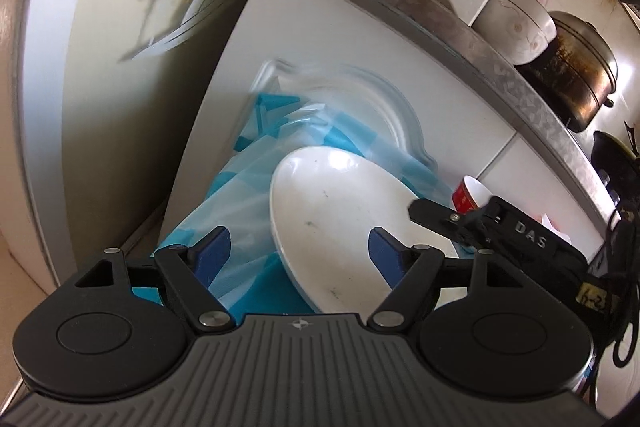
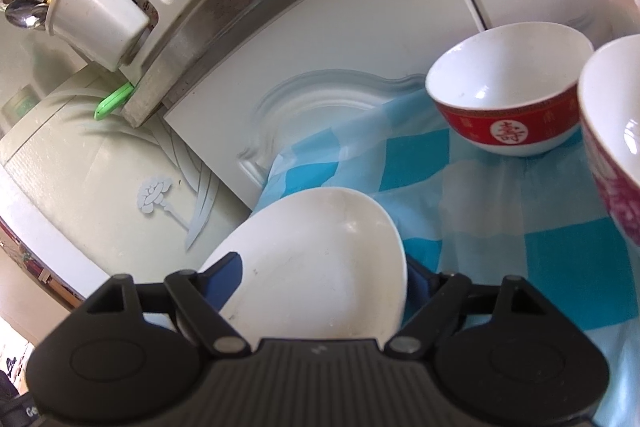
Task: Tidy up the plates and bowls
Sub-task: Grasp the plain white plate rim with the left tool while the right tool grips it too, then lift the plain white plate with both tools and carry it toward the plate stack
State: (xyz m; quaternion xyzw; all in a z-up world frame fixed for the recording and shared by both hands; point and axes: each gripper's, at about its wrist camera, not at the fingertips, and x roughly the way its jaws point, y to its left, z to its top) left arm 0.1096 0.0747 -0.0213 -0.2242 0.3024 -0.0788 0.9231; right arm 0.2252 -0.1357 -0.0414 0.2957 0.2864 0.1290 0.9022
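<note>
White and shallow, the plate [image 2: 316,263] sits low in the middle of the right wrist view, tilted, its rim between the blue pads of the right claw [image 2: 326,281], which grips it. It hangs over a blue checked cloth [image 2: 500,227] covering the bench. At the right of that frame stand a red bowl [image 2: 508,95] and, at the edge, a pink patterned bowl [image 2: 612,163]. In the left wrist view the left claw [image 1: 300,255] is spread wide, grasping nothing, with the plate [image 1: 336,223] just beyond its pads.
</note>
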